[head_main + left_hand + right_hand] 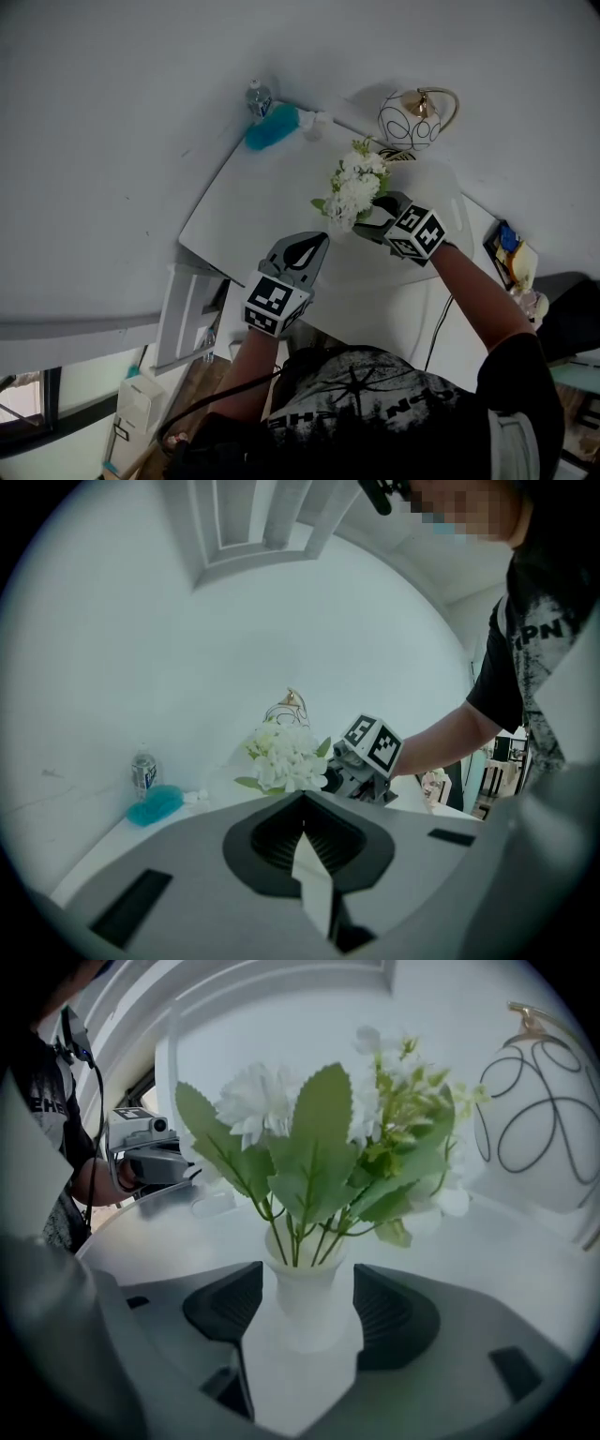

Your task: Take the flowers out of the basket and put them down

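Note:
A bunch of white flowers (354,192) with green leaves stands upright in a small white vase (305,1293) on the white table (253,211). My right gripper (370,225) is open, one jaw on each side of the vase, with a narrow gap at each pad. The round white basket (412,117) with dark wire loops and a gold handle sits just behind the flowers. My left gripper (305,251) hovers near the table's front edge, shut with nothing in it, and faces the flowers (284,757) from a short distance.
A clear bottle (258,97) and a turquoise fluffy object (272,127) lie at the table's far left corner against the wall. A white frame (187,314) stands beside the table's left side. Small items (514,258) sit off the right edge.

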### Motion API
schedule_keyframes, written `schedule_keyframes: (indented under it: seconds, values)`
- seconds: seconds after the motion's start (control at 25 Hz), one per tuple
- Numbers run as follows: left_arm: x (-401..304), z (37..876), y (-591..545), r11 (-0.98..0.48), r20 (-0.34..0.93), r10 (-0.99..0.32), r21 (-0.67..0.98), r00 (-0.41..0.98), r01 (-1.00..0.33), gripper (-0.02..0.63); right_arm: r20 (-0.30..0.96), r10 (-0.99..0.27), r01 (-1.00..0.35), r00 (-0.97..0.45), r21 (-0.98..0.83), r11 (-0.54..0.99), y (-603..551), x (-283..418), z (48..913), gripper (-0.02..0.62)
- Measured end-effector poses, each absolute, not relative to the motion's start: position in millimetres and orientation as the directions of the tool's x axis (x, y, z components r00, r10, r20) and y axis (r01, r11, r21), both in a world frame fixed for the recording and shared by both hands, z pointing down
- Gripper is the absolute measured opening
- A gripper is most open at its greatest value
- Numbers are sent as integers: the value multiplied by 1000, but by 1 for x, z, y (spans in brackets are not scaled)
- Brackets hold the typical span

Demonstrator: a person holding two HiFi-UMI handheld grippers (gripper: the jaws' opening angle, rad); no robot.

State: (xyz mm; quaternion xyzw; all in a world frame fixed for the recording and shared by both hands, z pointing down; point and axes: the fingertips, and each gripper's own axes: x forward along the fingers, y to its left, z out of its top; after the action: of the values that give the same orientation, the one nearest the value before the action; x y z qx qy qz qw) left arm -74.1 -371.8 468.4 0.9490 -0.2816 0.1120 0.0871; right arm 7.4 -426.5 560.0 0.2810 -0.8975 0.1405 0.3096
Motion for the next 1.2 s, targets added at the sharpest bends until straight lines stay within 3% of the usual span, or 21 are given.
schedule_keyframes:
  seconds: [0.52,0.72,1.2]
  values:
    - [-76,471,-372,-827,237,-513,122,825,-549,11,535,-428,-557,-728,-98,825,-440,-21,565,288]
    - [-77,472,-371,-824,230,-516,130,825,-551,11,527,-446,-563,-723,-76,823,-443,-19,564,258]
    - [-81,465,-364,-824,210,-522,128,827,-552,11,538,-430,-543,-725,-63,837,-435,-15,546,253]
